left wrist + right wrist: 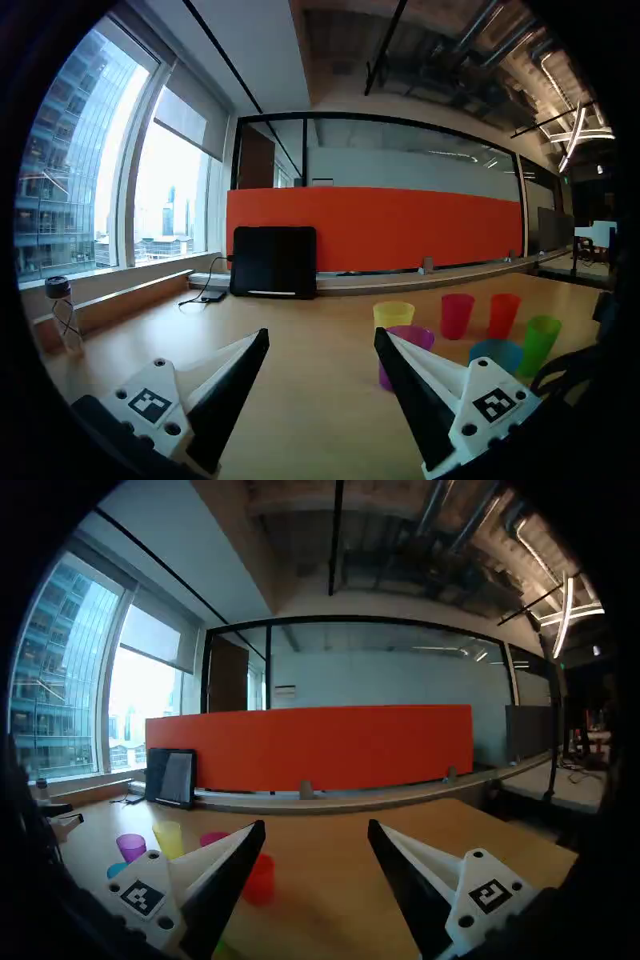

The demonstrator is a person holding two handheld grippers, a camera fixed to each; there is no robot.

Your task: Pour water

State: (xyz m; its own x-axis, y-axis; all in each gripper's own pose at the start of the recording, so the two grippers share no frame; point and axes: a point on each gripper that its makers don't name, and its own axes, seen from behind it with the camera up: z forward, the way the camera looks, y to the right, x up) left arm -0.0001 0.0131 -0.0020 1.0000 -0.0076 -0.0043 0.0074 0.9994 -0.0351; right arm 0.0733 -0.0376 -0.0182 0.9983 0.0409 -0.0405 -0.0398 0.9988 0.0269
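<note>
The left claw (321, 331) is open and empty above a wooden desk (320, 416). Coloured plastic cups cluster at far right: a yellow cup (394, 314), a purple cup (416, 336) just behind the claw's right finger, and a green cup (540, 342). The right claw (316, 824) is also open and empty. A red cup (262, 878) stands beside its left finger.

Left gripper (320, 340) was wide open, both fingers (232, 384) splayed apart, tips level with each other, pointing forward and held roughly level. The finger bodies were white with black inner faces, one square marker (150, 404) on each. Right gripper (314, 828) was the same: jaws spread wide, fingers (416, 872) apart, tips even, aimed straight ahead, no sideways tilt.
</note>
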